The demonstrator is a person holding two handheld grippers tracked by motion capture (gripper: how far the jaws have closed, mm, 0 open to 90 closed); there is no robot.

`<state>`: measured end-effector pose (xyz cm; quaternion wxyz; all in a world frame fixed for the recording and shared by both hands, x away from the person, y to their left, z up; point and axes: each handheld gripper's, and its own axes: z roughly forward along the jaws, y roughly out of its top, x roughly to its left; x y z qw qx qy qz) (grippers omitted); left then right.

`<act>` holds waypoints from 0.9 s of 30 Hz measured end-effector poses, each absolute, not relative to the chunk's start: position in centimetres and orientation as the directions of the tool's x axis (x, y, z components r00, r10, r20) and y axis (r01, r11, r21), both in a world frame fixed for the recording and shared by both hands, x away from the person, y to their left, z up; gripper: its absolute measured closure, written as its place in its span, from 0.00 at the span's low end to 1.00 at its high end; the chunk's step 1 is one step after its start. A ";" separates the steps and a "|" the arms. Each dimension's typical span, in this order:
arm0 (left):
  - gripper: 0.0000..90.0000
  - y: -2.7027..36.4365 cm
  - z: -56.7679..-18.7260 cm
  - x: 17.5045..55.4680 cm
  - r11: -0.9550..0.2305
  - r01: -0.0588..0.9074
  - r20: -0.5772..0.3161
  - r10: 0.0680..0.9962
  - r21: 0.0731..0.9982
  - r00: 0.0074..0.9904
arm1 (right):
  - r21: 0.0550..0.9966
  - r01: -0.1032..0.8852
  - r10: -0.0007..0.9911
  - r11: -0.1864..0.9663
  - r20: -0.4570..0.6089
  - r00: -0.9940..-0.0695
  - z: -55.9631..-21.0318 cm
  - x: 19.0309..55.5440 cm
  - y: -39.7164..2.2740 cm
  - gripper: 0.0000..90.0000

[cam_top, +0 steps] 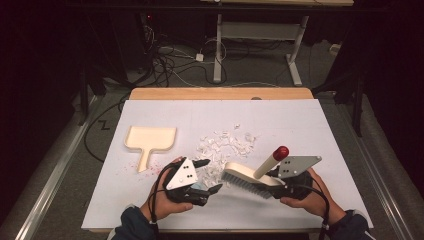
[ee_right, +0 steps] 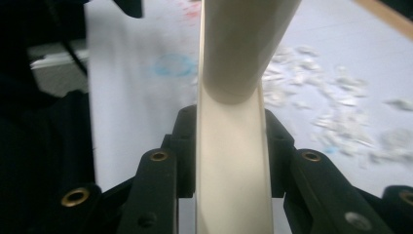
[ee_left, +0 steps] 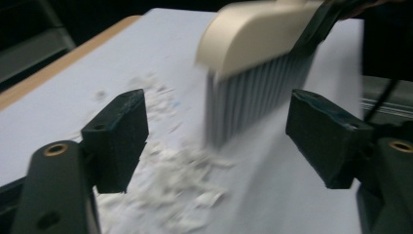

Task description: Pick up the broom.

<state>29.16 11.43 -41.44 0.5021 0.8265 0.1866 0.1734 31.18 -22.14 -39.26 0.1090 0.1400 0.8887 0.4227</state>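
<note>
From the high view, a white sheet (cam_top: 300, 125) covers the table, with a cream dustpan (cam_top: 150, 140) lying flat at its left and a heap of paper scraps (cam_top: 225, 145) near the middle. The left hand (cam_top: 162, 202) comes in from the bottom edge and holds the left gripper (cam_top: 210, 176) low at the near edge of the scraps, jaws spread with nothing between them. The right hand (cam_top: 307, 200) holds the right gripper (cam_top: 280, 181) clamped on a brush (cam_top: 250, 177), whose bristles rest on the sheet just right of the scraps and whose red-tipped handle slants up to the right.

In the left gripper view, the jaws stand wide apart over the scraps (ee_left: 180, 185), and the brush (ee_left: 253, 63) is ahead between them, bristles down.

In the right gripper view, the jaws press on both sides of the cream brush (ee_right: 233, 165), with scraps (ee_right: 336, 107) beyond on the right.
</note>
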 end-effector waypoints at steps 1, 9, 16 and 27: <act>0.22 12.1 -41.6 29.1 -0.437 0.141 0.115 0.509 0.888 0.853 | 0.788 0.170 0.364 0.591 -0.073 -0.928 -39.1 31.4 -22.4 0.76; 0.19 17.4 -44.5 28.8 -0.490 0.250 0.194 0.688 0.835 0.699 | 0.802 0.291 0.511 0.521 -0.020 -0.860 -38.5 33.1 -24.5 0.76; 0.19 19.3 -46.0 27.3 -0.507 0.282 0.229 0.728 0.815 0.646 | 0.804 0.293 0.573 0.518 -0.072 -0.817 -37.9 33.7 -25.6 0.76; 0.19 21.4 -47.1 26.9 -0.527 0.312 0.270 0.757 0.791 0.595 | 0.793 0.306 0.640 0.526 -0.132 -0.757 -38.0 35.8 -26.8 0.76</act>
